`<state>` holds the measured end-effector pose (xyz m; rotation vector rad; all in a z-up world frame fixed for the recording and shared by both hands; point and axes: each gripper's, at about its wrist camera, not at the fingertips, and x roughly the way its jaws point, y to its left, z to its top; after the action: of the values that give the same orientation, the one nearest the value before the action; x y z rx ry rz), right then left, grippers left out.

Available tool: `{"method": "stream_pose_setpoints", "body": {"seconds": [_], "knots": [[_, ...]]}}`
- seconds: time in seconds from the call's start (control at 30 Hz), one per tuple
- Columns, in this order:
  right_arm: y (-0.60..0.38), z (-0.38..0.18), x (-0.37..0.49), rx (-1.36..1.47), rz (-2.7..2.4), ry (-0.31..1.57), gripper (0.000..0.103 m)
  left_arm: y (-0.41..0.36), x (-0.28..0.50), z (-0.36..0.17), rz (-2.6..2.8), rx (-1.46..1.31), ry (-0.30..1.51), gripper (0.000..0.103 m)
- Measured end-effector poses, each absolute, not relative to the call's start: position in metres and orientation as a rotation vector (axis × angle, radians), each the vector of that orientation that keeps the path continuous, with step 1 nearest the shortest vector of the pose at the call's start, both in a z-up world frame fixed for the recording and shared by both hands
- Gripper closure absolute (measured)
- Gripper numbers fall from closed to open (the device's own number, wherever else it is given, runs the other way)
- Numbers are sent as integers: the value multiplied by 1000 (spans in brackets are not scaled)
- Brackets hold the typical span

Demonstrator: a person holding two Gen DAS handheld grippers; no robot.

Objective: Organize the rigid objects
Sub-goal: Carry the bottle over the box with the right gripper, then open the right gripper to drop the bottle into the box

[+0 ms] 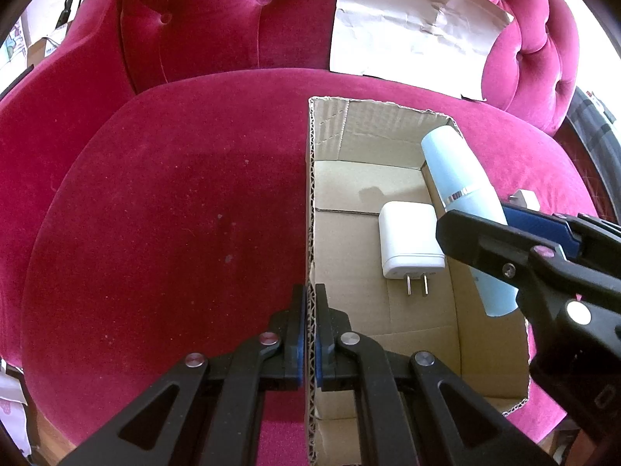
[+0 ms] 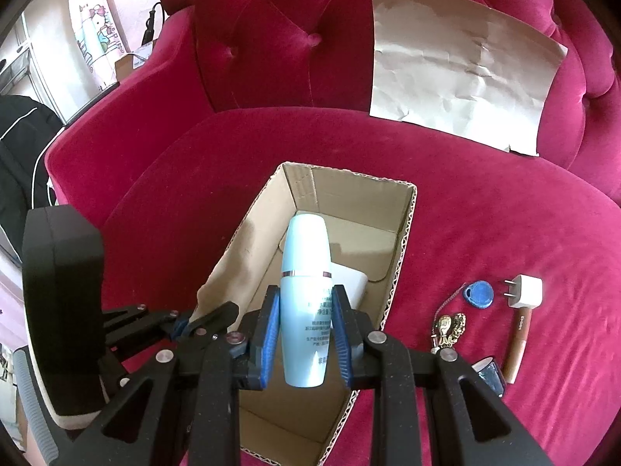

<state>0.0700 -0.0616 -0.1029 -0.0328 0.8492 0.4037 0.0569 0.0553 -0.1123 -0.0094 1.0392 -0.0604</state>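
Observation:
An open cardboard box point(image 1: 411, 132) point(image 2: 403, 233) sits on a crimson velvet sofa seat. My left gripper point(image 1: 309, 310) is shut on the box's left wall and shows in the right wrist view point(image 2: 190, 324). My right gripper point(image 2: 306, 334) is shut on a light blue bottle point(image 2: 305, 272) with a silver band and holds it tilted above the box's right side point(image 1: 458, 178). A white plug charger point(image 1: 409, 239) lies flat on the box floor, partly hidden behind the bottle in the right wrist view point(image 2: 351, 277).
On the seat right of the box lie a small white plug adapter point(image 2: 524, 291), a blue key fob point(image 2: 478, 293) on a chain, a brass ornament point(image 2: 446, 326), a brown tube point(image 2: 516, 345) and a dark jar point(image 2: 487, 372). A crumpled paper sheet point(image 2: 458, 58) leans on the backrest.

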Motion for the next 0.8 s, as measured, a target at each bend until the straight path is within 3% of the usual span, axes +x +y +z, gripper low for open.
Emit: {"method": "stream_pose_setpoints", "body": {"seconds": [0.23, 0.33, 0.4, 0.47, 0.57, 0.8], "knots": [[-61, -101, 71, -46, 385, 844, 74, 55, 57, -113, -60, -7, 1038, 100], [-63, -100, 71, -59, 363, 831, 50, 54, 56, -113, -60, -3, 1037, 100], [-65, -99, 71, -68, 354, 825, 45, 54, 56, -114, -59, 1, 1037, 100], [-67, -99, 71, -73, 343, 817, 26, 53, 56, -114, -58, 0, 1036, 100], [-70, -98, 72, -97, 316, 802, 9, 54, 57, -115, -59, -6, 1036, 100], [-77, -99, 75, -105, 292, 803, 2, 53, 57, -115, -57, 1, 1035, 100]]}}
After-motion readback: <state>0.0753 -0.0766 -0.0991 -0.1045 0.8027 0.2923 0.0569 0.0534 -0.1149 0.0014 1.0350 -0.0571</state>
